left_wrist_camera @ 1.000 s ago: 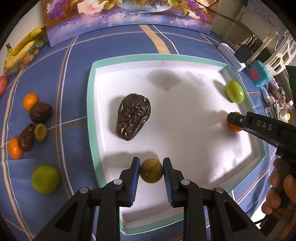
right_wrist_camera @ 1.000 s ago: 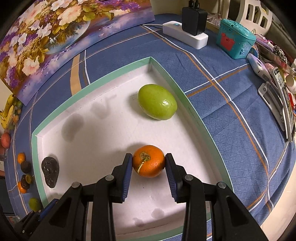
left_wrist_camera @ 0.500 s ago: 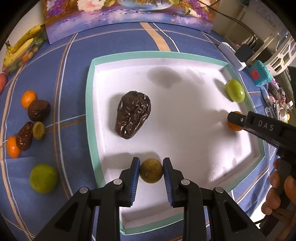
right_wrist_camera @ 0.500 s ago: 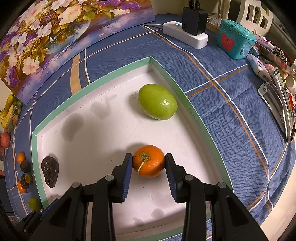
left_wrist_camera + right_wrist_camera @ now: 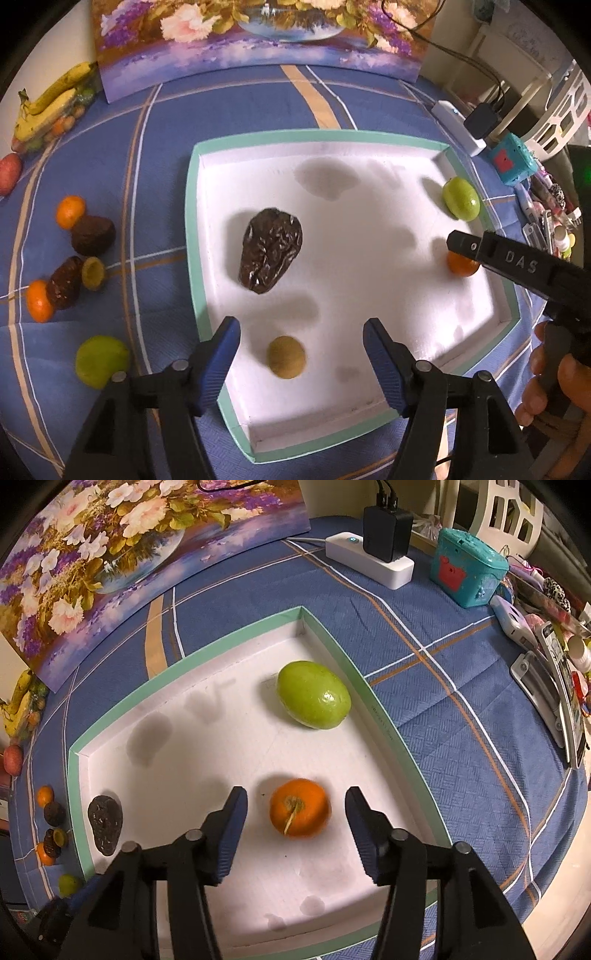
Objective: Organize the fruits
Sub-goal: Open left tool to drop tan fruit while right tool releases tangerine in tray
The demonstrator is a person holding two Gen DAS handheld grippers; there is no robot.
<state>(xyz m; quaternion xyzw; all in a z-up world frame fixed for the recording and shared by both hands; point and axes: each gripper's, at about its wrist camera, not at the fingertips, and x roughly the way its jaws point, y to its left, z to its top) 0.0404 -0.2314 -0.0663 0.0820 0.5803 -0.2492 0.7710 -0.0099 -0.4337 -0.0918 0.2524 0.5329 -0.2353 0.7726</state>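
White tray with green rim sits on blue cloth, serving as collection point. Wrinkled dark fruit near its middle; green fruit by far corner. Right gripper spread wide around orange, not touching — looks like a release. Left gripper likewise wide apart around small brown fruit. More fruits wait on cloth, left of tray.

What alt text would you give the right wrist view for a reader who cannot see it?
The right hand-held gripper is open, its fingers either side of an orange resting on the floor of a white tray with a green rim. A green fruit lies farther back near the tray's corner, and a dark wrinkled fruit lies at its left edge.
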